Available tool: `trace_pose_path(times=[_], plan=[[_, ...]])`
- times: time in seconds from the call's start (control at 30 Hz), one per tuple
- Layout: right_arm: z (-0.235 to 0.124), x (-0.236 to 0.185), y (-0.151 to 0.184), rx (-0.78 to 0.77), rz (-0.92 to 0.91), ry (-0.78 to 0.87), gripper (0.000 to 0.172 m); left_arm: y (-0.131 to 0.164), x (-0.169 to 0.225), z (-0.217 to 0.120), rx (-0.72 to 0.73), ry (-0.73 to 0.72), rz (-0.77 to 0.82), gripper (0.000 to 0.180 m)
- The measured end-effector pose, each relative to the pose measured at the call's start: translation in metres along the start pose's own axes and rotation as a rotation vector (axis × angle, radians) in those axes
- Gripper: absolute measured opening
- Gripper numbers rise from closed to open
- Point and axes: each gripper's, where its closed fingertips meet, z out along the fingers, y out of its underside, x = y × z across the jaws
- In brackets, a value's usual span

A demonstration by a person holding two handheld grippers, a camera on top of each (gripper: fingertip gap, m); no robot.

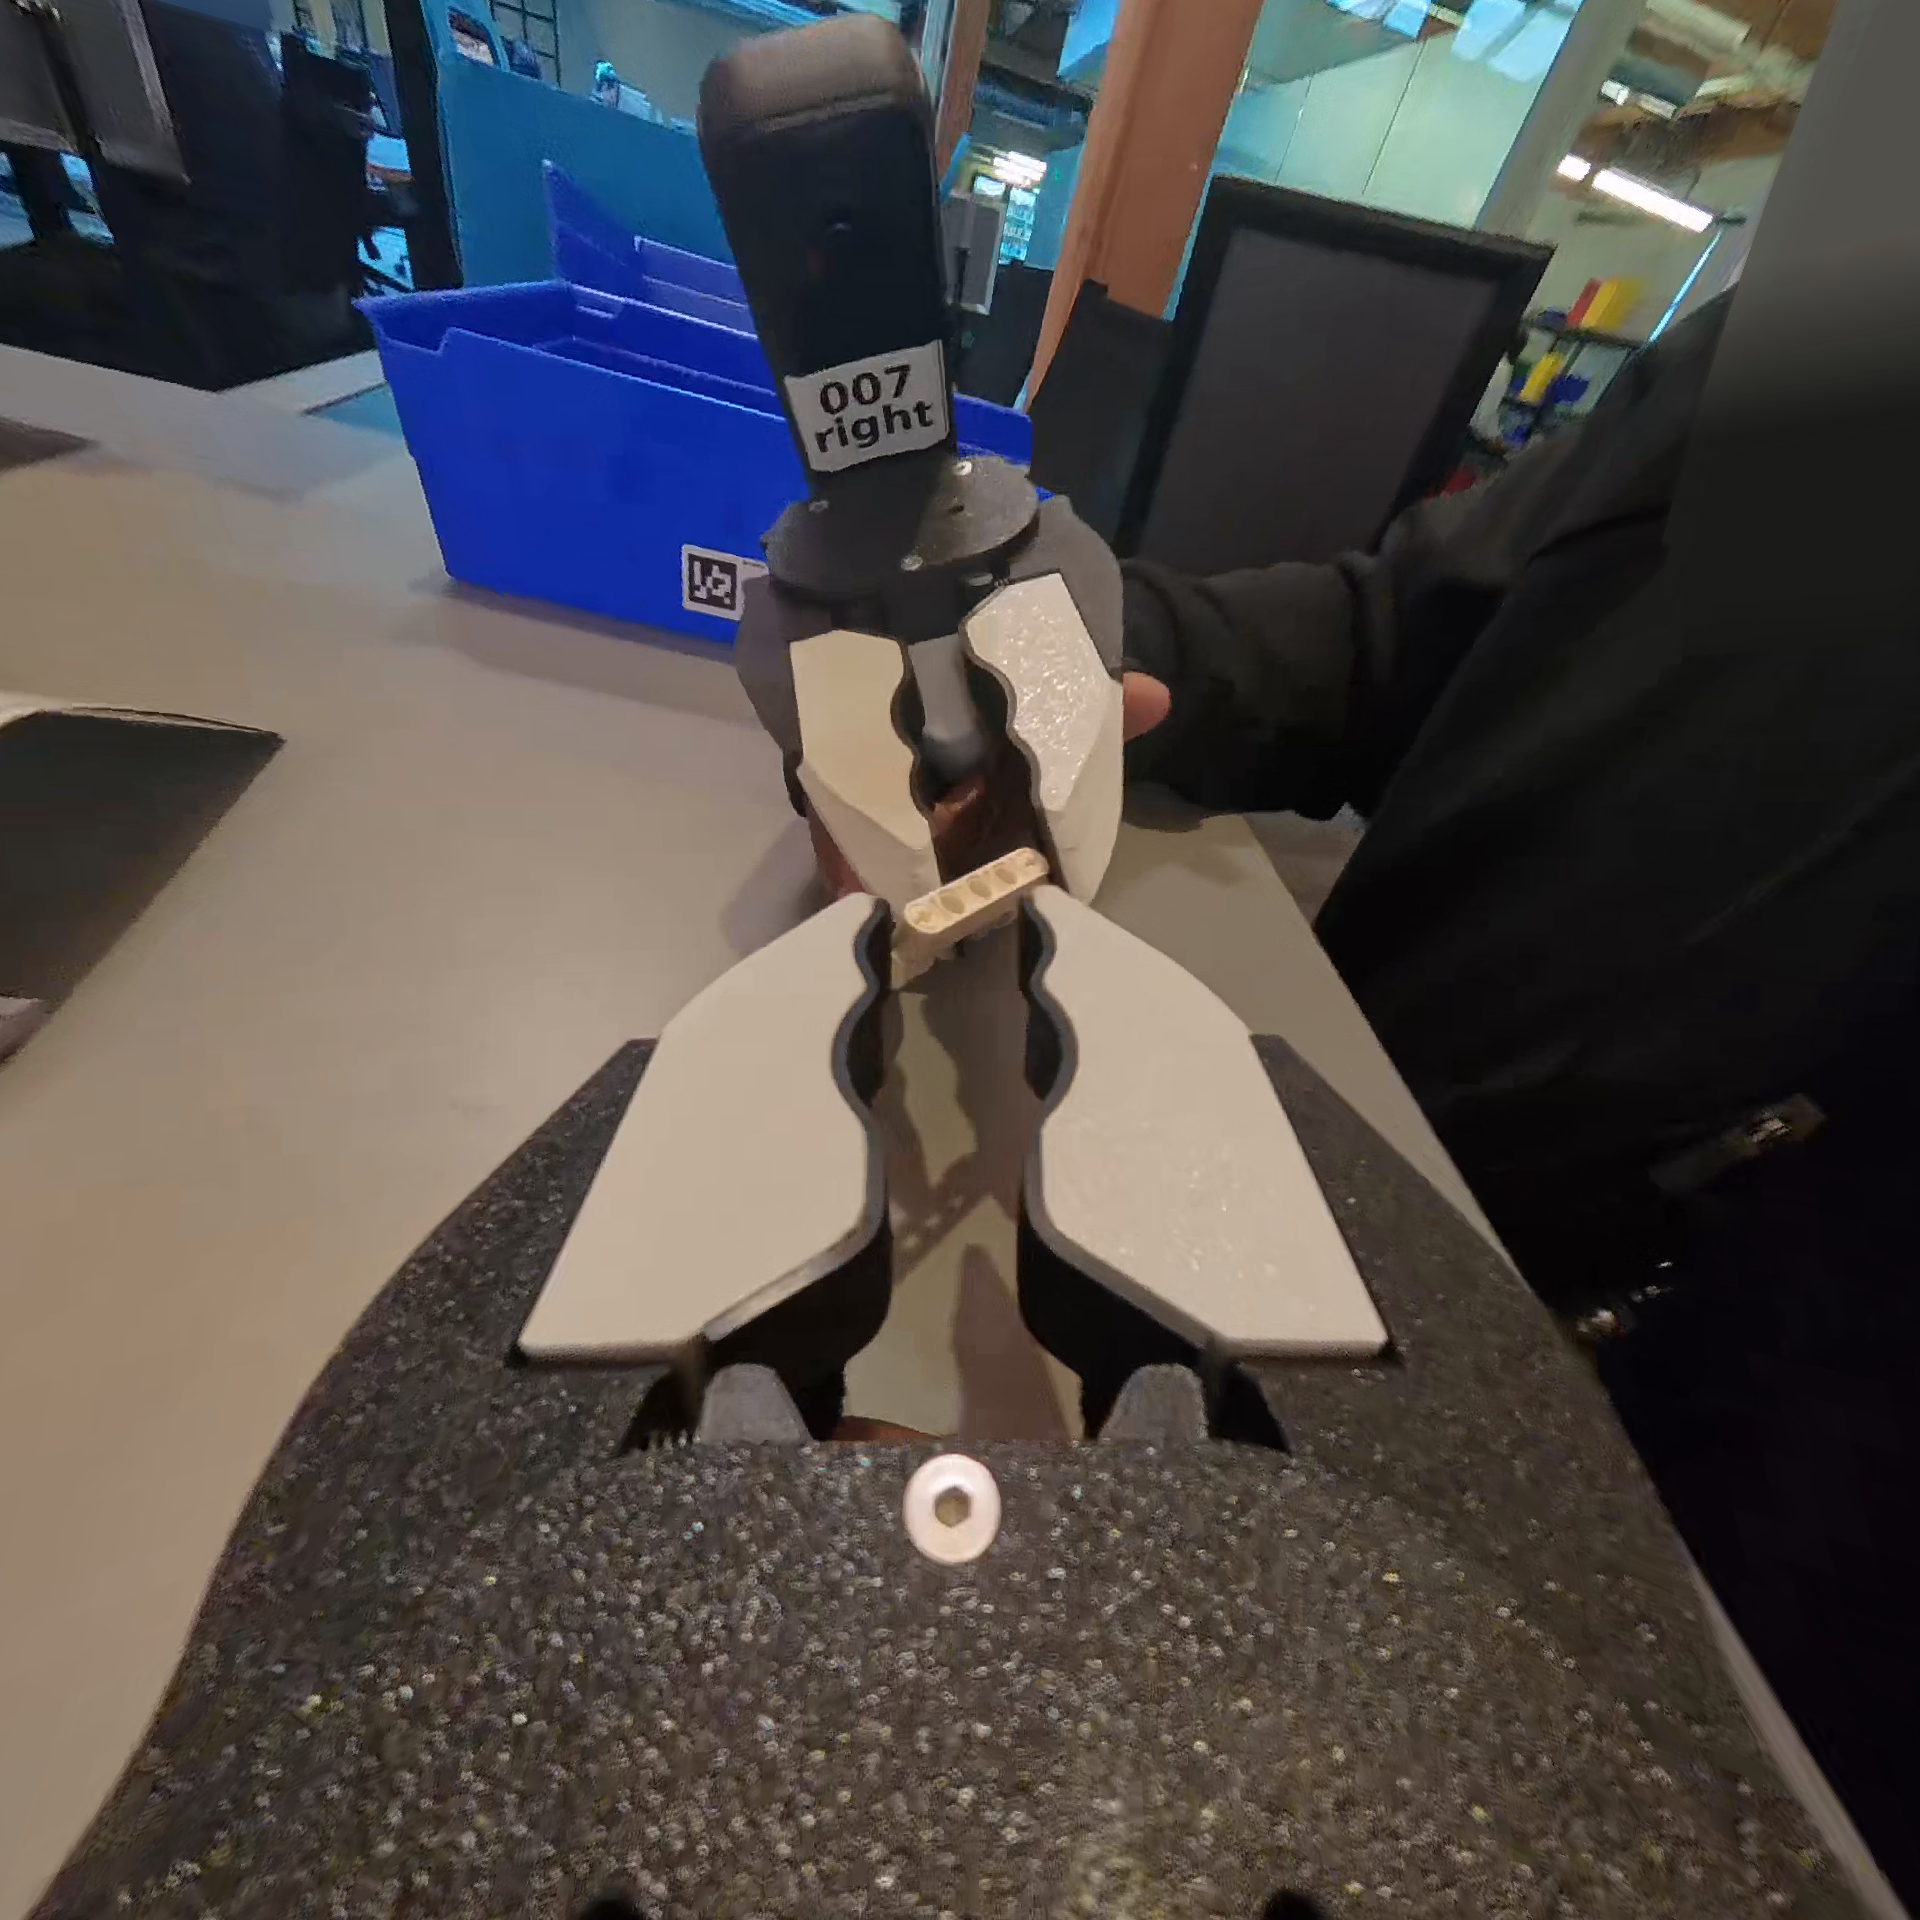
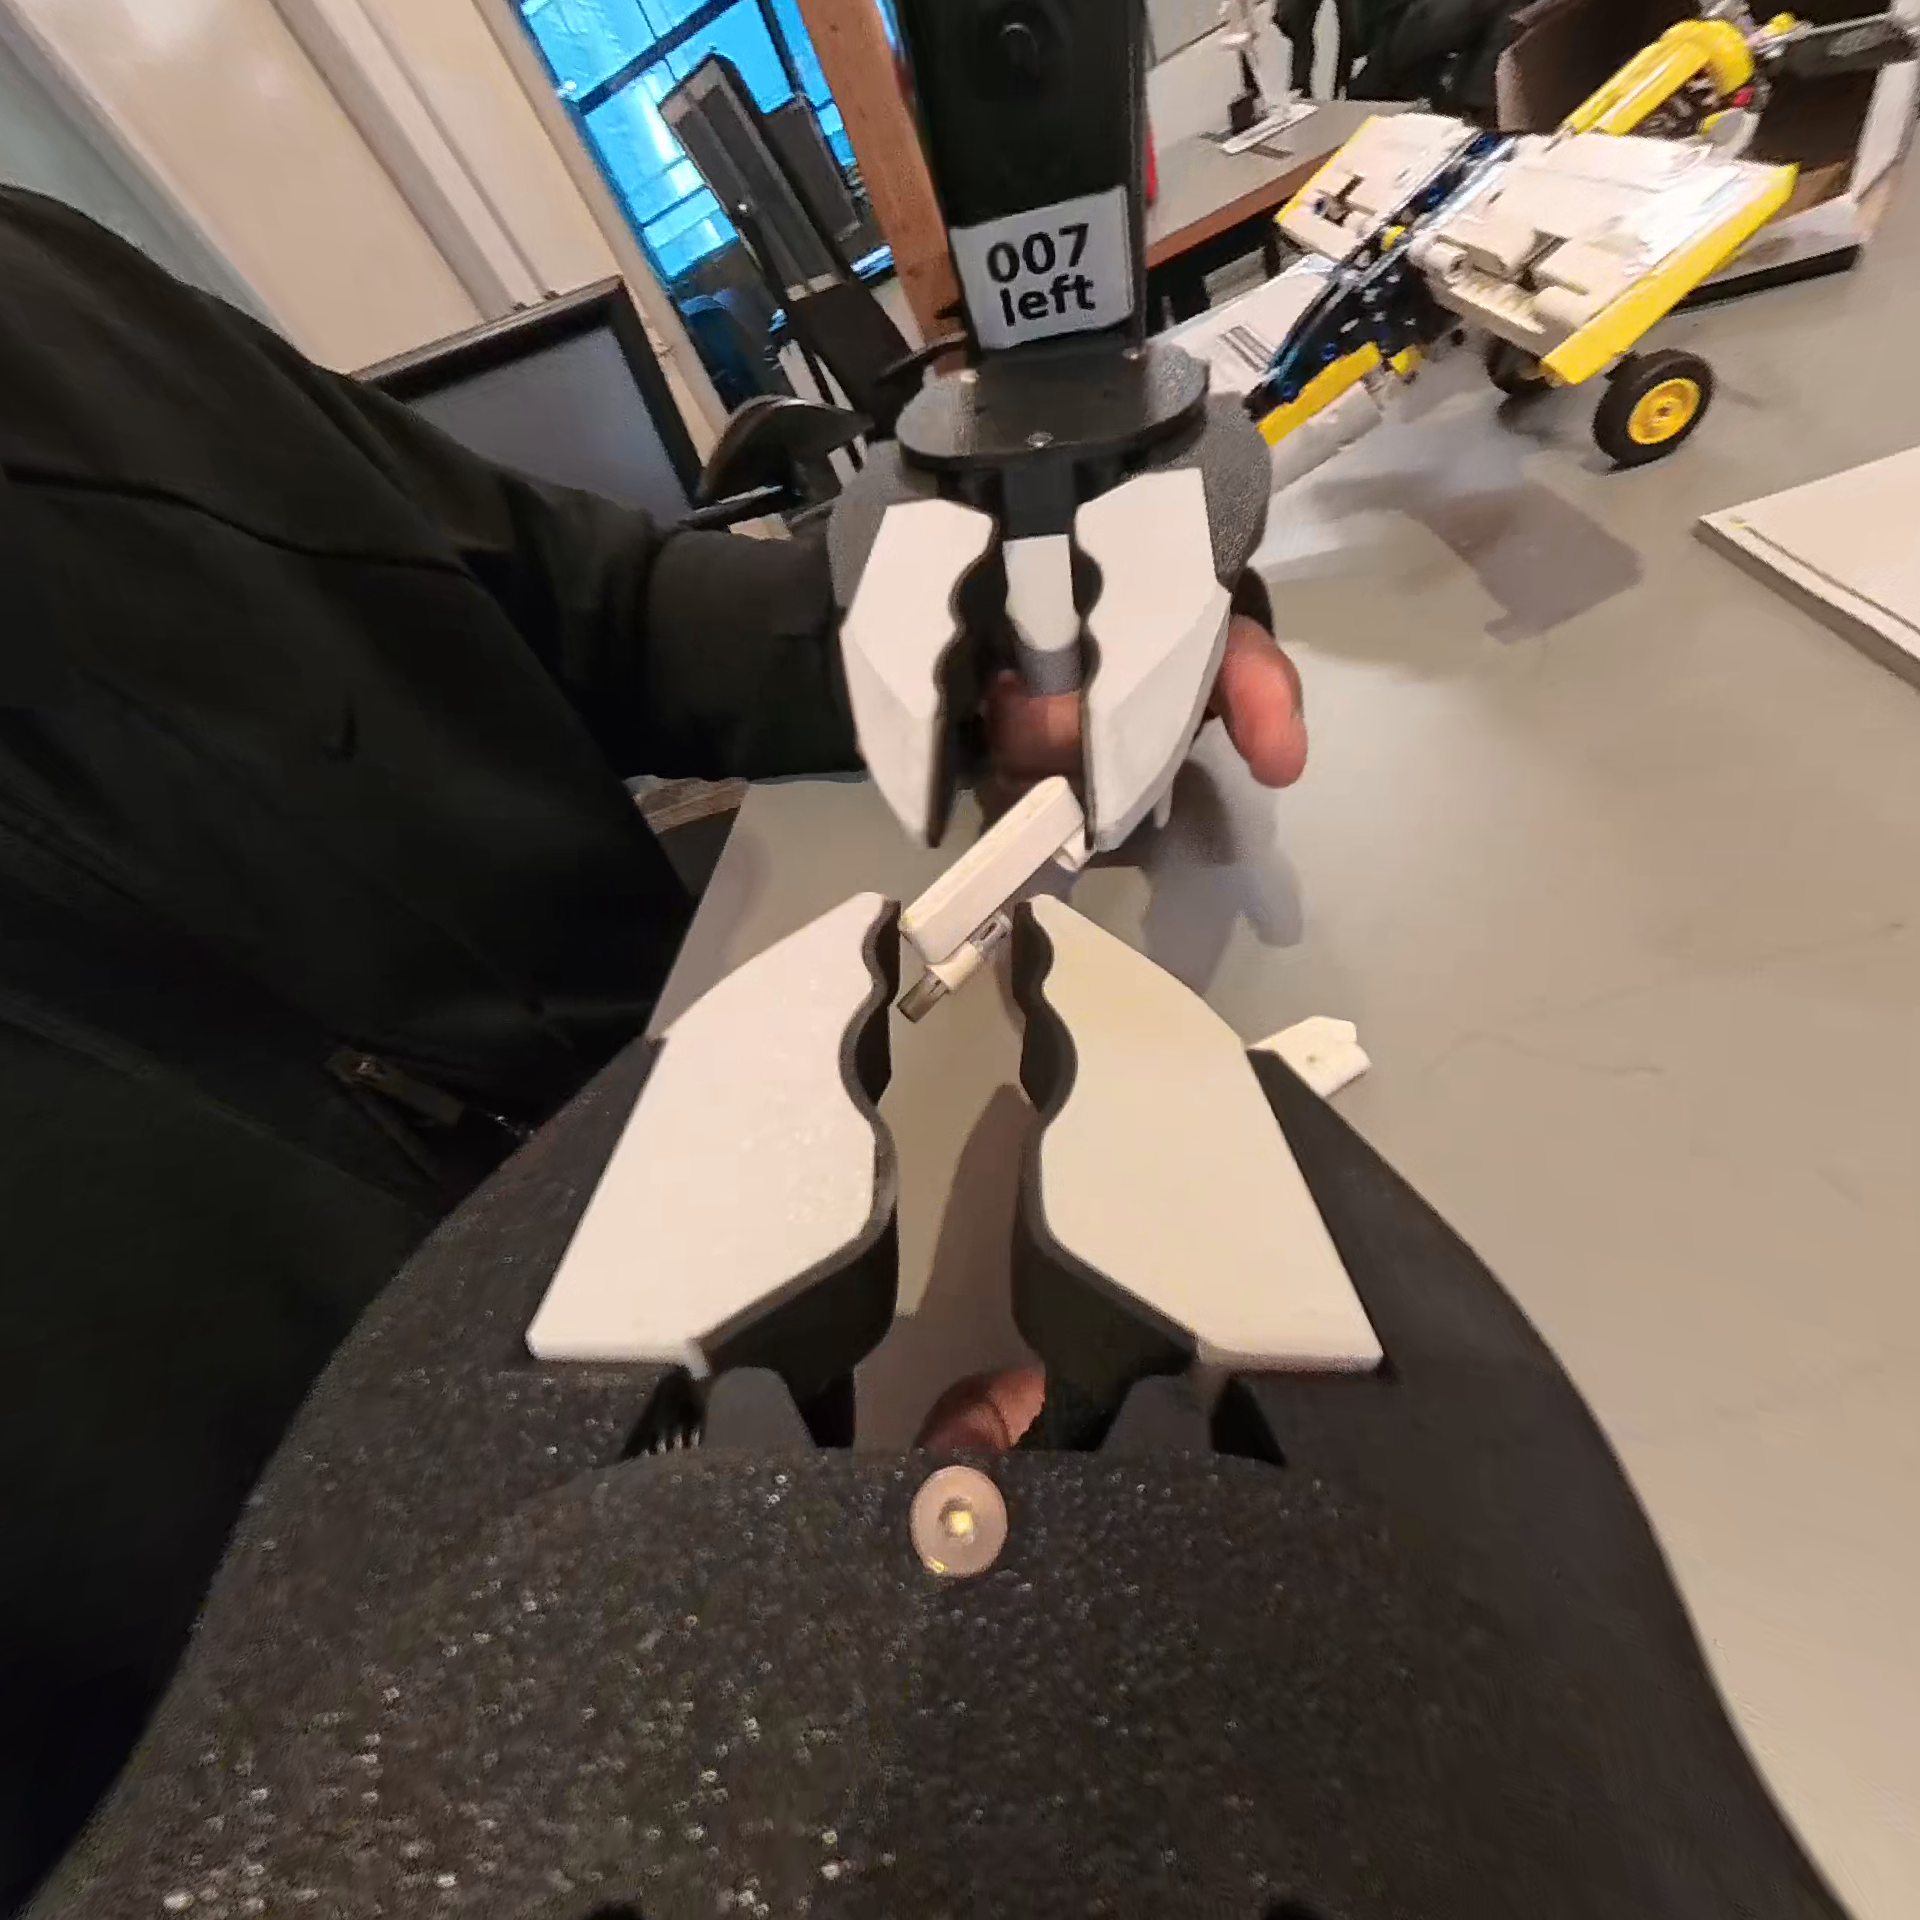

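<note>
Fingers (image 1: 873, 935) of both grippers clamp one white beam (image 1: 975, 891), lying diagonally between them.

White beam (image 2: 997, 873) between both claws

Workshop: grey worktable (image 1: 312, 935), blue bin (image 1: 582, 457), model vehicle (image 2: 1507, 239).
</note>
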Motion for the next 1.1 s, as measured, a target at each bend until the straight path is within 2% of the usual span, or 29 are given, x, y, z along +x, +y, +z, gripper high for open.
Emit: trace_pose_path(times=[0.03, 0.17, 0.3, 0.43, 0.57, 0.73, 0.87, 1.0, 1.1], plan=[[0.0, -0.001, 0.0, -0.003, 0.002, -0.009, 0.02, 0.001, -0.001, 0.0, -0.011, -0.014, 0.016, 0.017], [-0.003, 0.001, -0.001, 0.01, 0.023, -0.006, 0.02, 0.006, -0.001, -0.001, -0.054, -0.012, 0.036, 0.014], [-0.007, 0.014, 0.003, -0.024, 0.044, 0.061, 0.018, 0.018, -0.007, 0.003, -0.144, -0.034, 0.004, 0.01], [-0.011, 0.031, 0.018, -0.143, -0.018, 0.192, 0.016, 0.029, -0.02, 0.007, -0.229, -0.056, -0.147, 0.01], [-0.02, 0.053, 0.031, -0.279, -0.137, 0.355, 0.025, 0.05, -0.028, 0.006, -0.407, -0.05, -0.239, 0.01], [-0.011, 0.051, 0.038, -0.367, -0.191, 0.341, 0.024, 0.056, -0.027, 0.012, -0.529, -0.006, -0.253, 0.01], [-0.009, 0.054, 0.046, -0.465, -0.218, 0.368, 0.009, 0.054, -0.034, 0.015, -0.526, -0.033, -0.282, 0.01], [-0.01, 0.065, 0.046, -0.456, -0.086, 0.404, 0.008, 0.05, -0.051, 0.012, -0.462, -0.137, -0.323, 0.012], [-0.012, 0.075, 0.049, -0.436, 0.081, 0.423, 0.008, 0.052, -0.061, 0.002, -0.469, -0.273, -0.294, 0.022]])
